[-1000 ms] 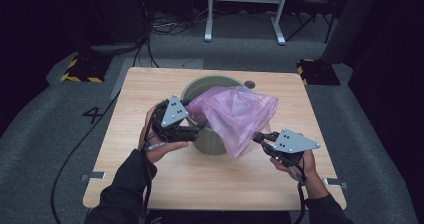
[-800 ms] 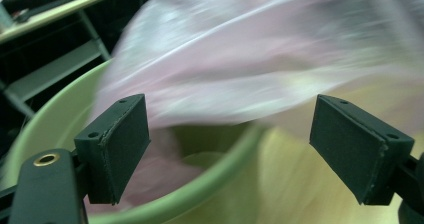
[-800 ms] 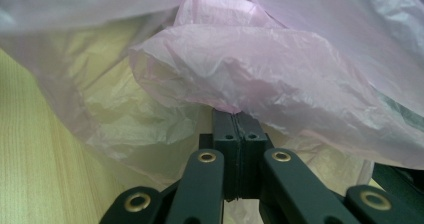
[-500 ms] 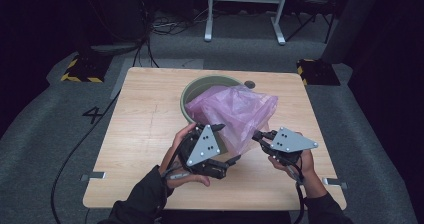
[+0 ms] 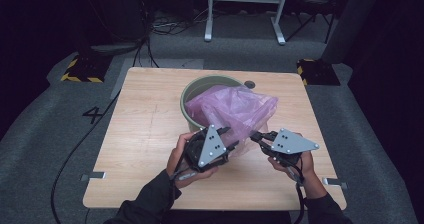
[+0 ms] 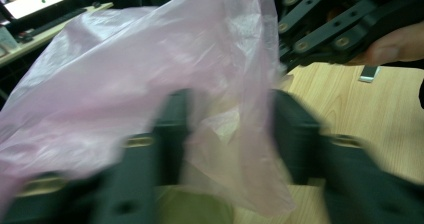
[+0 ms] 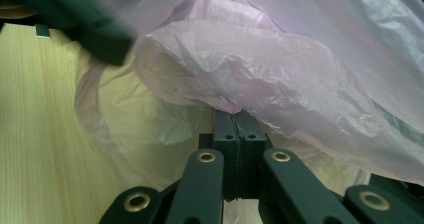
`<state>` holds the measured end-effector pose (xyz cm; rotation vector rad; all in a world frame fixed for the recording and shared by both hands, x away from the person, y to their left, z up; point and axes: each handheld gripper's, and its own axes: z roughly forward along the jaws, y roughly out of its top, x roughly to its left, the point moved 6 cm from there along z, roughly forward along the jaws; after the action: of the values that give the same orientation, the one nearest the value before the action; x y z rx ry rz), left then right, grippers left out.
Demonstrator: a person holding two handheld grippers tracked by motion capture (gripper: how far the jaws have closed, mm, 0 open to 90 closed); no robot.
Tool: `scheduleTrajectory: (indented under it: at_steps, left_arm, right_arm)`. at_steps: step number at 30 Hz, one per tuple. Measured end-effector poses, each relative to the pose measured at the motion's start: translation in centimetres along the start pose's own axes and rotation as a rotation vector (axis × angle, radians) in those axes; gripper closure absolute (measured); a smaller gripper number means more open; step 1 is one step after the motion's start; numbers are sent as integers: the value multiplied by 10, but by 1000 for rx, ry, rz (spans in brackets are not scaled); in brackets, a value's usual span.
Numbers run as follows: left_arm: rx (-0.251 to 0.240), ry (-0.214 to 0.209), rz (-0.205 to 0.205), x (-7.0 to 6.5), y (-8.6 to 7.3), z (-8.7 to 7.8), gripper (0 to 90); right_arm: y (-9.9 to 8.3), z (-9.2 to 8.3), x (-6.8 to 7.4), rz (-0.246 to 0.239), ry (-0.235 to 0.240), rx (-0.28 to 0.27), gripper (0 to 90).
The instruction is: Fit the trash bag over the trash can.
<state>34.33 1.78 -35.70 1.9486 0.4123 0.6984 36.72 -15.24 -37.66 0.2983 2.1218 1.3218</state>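
1. Both forearms come in from the 6 o'clock edge of the light wooden desk (image 5: 150, 134). The left hand's tongs (image 5: 229, 138) sit near the front middle, grey plate tipped up, aimed toward 2 o'clock at the bag.
2. The right hand's tongs (image 5: 254, 136) are over at about 4 o'clock from the bucket, lying pretty level and aimed toward 10 o'clock, so the two sets of tips nearly face each other.
3. Right tongs are clamped tight on a pinch of the thin pink see-through plastic bag (image 7: 280, 74); the pads meet with film squeezed between them.
4. Left tongs have just been closing, with a fold of bag hanging between the jaws. That view is blurry, and there's still a gap, so I don't see them pinching it.
5. The bag sits in and spills over the round olive-green bucket (image 5: 192, 90) at desk centre, its long axis running from the bucket mouth toward 5 o'clock, loose end pointing at the tongs.
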Motion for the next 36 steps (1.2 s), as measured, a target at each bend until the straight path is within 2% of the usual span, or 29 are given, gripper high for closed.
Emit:
scheduleTrajectory:
  at_steps: [2, 4, 6, 7, 8, 10, 12, 15, 16, 17, 20, 24, 27, 31, 33, 36]
  left_arm:
    - [0, 10, -12, 9, -3, -3, 781]
    - [4, 4, -46, 19, -7, -5, 850]
    - [7, -3, -66, 25, -11, -8, 883]
    - [11, -7, -69, 28, -13, -9, 889]
    - [17, 13, -60, 31, -15, -10, 891]
    - [7, 9, -74, 35, -18, -14, 892]
    - [9, 29, -75, 39, -21, -18, 893]
    - [7, 31, -88, 43, -25, -23, 894]
    - [2, 42, -99, 47, -29, -28, 894]
    - [-6, 35, -115, 49, -31, -30, 894]
    - [-3, 57, -115, 53, -37, -36, 894]
    - [-5, 59, -151, 60, -48, -42, 895]
    - [-9, 78, -165, 66, -53, -47, 895]
    - [-8, 96, -161, 73, -59, -49, 895]
    - [3, 120, -139, 75, -64, -48, 895]
    - [7, 113, -152, 79, -72, -46, 894]
  right_arm:
    - [0, -1, -1, 2, -4, -1, 900]
    - [0, -1, -2, 6, -1, -8, 900]
    - [-1, -2, -3, 16, -2, -8, 900]
    - [-1, -2, -4, 22, 3, -14, 900]
    - [-1, -2, -4, 27, 1, -16, 900]
    - [-1, -2, -6, 23, -3, -16, 900]
    - [-1, -4, -7, 28, -9, -18, 900]
    - [-2, -6, -9, 39, -7, -18, 900]
    - [-4, -8, -12, 42, -17, -14, 900]
    - [-5, -9, -13, 46, -21, -13, 900]
    - [-9, -11, -20, 72, -37, -10, 900]
    - [-15, -12, -27, 106, -62, 8, 900]
    - [-19, -11, -33, 135, -77, 18, 900]
    - [-24, -8, -43, 166, -109, 34, 900]
    - [-27, -6, -48, 190, -111, 39, 900]
    - [-33, -1, -56, 209, -137, 66, 900]
